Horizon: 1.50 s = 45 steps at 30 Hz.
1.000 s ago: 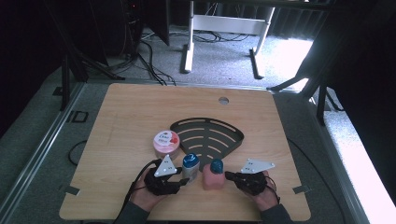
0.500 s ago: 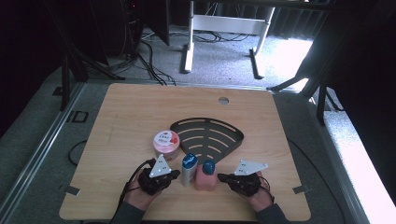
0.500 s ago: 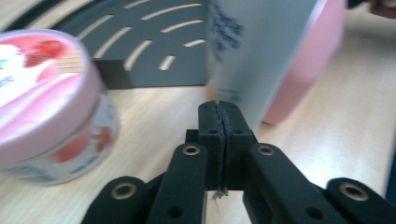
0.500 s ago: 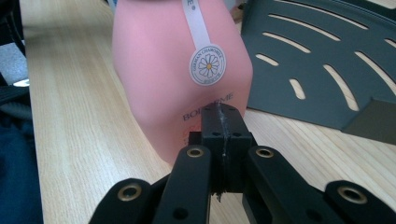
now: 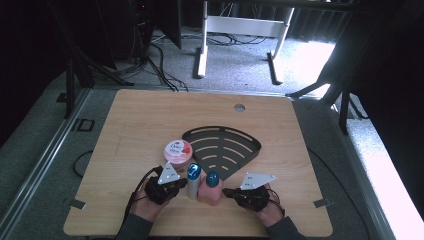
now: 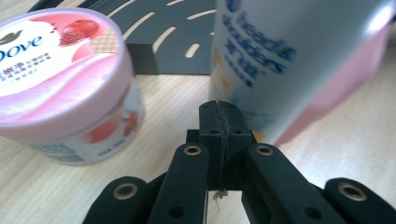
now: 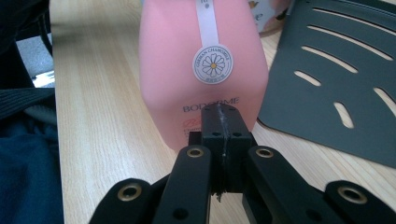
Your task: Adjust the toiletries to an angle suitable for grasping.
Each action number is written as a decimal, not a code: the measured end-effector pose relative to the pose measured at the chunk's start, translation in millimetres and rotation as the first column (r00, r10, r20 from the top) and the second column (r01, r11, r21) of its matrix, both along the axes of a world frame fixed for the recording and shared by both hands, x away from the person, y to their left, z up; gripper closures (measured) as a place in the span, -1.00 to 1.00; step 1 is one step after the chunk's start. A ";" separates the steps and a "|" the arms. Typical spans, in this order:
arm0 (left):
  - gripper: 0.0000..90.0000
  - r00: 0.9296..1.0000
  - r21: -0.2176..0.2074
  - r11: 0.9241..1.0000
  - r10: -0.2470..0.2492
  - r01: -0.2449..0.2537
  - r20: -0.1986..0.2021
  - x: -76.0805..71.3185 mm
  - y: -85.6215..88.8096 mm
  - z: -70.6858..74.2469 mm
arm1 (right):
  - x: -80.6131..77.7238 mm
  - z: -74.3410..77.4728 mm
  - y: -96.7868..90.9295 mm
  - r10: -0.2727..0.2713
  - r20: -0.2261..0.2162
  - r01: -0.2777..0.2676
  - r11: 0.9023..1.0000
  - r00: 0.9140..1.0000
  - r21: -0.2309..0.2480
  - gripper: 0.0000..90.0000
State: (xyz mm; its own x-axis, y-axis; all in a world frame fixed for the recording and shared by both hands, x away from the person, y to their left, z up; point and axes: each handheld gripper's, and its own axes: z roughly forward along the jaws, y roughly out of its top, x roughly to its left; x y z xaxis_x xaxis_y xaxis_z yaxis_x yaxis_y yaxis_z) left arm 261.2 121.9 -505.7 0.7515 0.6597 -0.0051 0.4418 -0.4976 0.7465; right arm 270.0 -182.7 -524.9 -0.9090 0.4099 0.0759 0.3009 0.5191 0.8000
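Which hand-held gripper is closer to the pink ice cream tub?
Left. The left hand-held gripper sits just below the tub; the right hand-held gripper is farther, beyond both bottles.

Left gripper [image 6: 218, 109] at lower centre with jaws pressed together and empty, its tip just short of a white Head & Shoulders bottle [image 6: 280, 60] at upper right; pink-lidded Dove tub [image 6: 60, 79] at upper left, black slotted tray [image 6: 173, 32] behind.

White bottle [image 6: 299, 60] blurred, top cut off; pink bottle's [image 7: 205, 70] cap out of frame.
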 end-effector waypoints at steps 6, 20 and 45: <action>0.99 1.000 -0.019 1.000 0.001 -0.002 -0.024 18.6 1.6 0.5 | 0.2 -0.5 7.7 -0.001 0.005 0.001 1.000 1.000 0.002 1.00; 1.00 0.998 -0.021 0.998 -0.056 0.056 -0.008 -30.3 9.5 3.6 | -8.0 -1.6 12.1 0.036 -0.002 -0.036 0.999 0.999 -0.003 1.00; 0.94 0.999 0.057 0.998 -0.024 0.026 -0.042 16.7 6.5 -7.0 | 0.1 -6.3 42.9 0.039 0.005 -0.039 0.999 0.999 0.010 1.00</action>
State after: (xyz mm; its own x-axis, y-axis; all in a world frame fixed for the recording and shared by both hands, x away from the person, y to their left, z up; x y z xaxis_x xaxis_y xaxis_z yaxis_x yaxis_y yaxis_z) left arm 277.9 128.4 -512.7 0.7677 0.6408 0.0009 0.4588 -0.5507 0.6973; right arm 270.0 -139.7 -531.2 -0.9245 0.3735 0.0754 0.2768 0.5224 0.8065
